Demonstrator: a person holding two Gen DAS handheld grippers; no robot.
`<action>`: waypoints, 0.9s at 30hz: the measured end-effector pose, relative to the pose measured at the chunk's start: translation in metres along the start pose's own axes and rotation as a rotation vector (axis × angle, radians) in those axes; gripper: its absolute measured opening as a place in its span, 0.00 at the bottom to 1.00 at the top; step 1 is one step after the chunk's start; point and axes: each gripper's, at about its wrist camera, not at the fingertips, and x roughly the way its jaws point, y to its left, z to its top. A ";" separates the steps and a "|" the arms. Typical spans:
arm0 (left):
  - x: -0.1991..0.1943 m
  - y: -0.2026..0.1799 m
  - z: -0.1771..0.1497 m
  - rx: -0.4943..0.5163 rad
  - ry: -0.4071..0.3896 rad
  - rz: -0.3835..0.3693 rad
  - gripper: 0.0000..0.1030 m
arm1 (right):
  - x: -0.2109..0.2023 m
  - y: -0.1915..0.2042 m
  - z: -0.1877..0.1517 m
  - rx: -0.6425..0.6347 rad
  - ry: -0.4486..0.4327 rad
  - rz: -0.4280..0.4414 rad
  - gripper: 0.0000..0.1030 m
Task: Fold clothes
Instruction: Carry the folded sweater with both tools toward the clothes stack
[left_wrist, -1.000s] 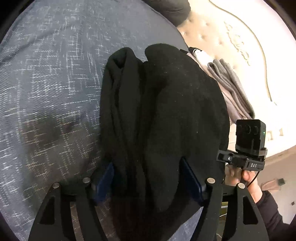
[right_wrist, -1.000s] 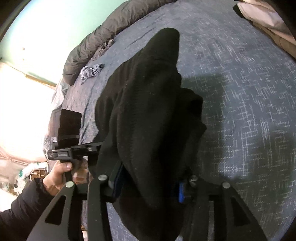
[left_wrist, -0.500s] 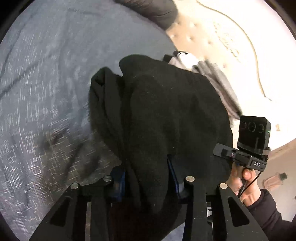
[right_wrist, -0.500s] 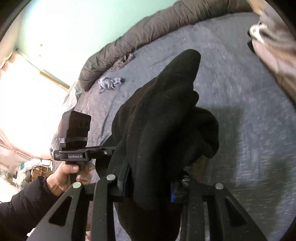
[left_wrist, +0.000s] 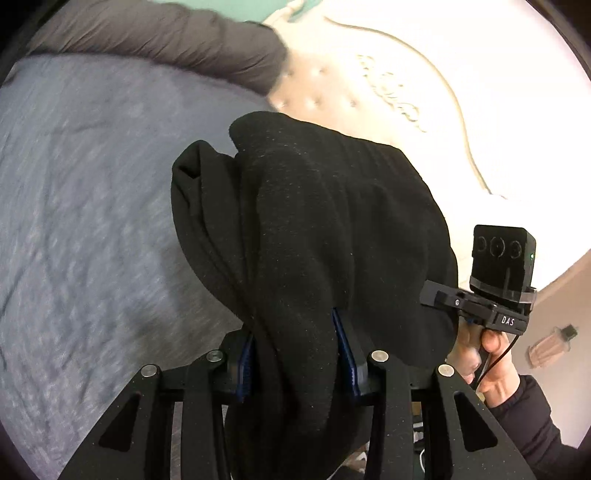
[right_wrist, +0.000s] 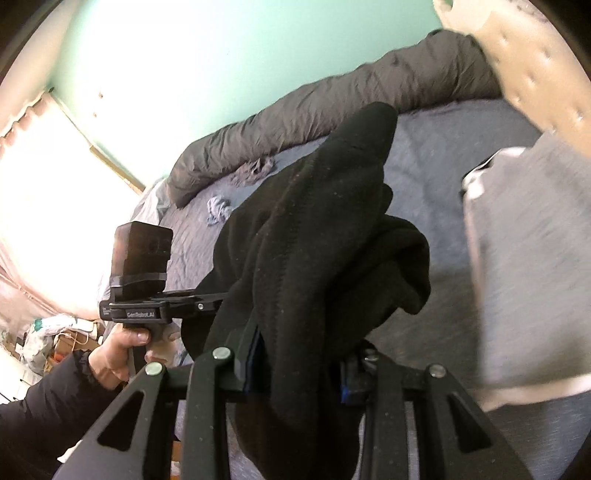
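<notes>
Both claws are clamped on one black garment (left_wrist: 332, 229), each holding a thick bunched edge between its blue pads. The left claw (left_wrist: 297, 354) has a wad of fleece filling its narrow gap, and the right claw (right_wrist: 301, 365) grips the same cloth the same way. The garment hangs off the bed (left_wrist: 92, 192), bundled and draped forward over both claws, with layers doubled over one another.

I'd judge the fold about midway at best: the cloth is gathered and raised, but nothing lies flat or squared yet. It must be laid out, smoothed and folded over.

Ahead of the left claw is the cream headboard (left_wrist: 388, 92), and a dark duvet (right_wrist: 332, 107) is rolled along the bed's far side. To the right of the right claw lies a grey garment (right_wrist: 535, 258), blurred, taking up bed space there. Small crumpled rags (right_wrist: 218, 208) sit beyond on the bedcover. The open blue cover below the claws looks free for laying down.
</notes>
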 end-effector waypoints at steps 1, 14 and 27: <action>0.006 -0.011 0.008 0.008 -0.003 0.000 0.40 | -0.010 -0.004 0.006 -0.004 -0.004 -0.010 0.31; 0.107 -0.115 0.081 0.068 -0.021 -0.051 0.40 | -0.111 -0.080 0.057 -0.032 -0.013 -0.223 0.31; 0.197 -0.145 0.105 0.048 -0.009 -0.064 0.40 | -0.126 -0.150 0.085 -0.052 0.071 -0.350 0.31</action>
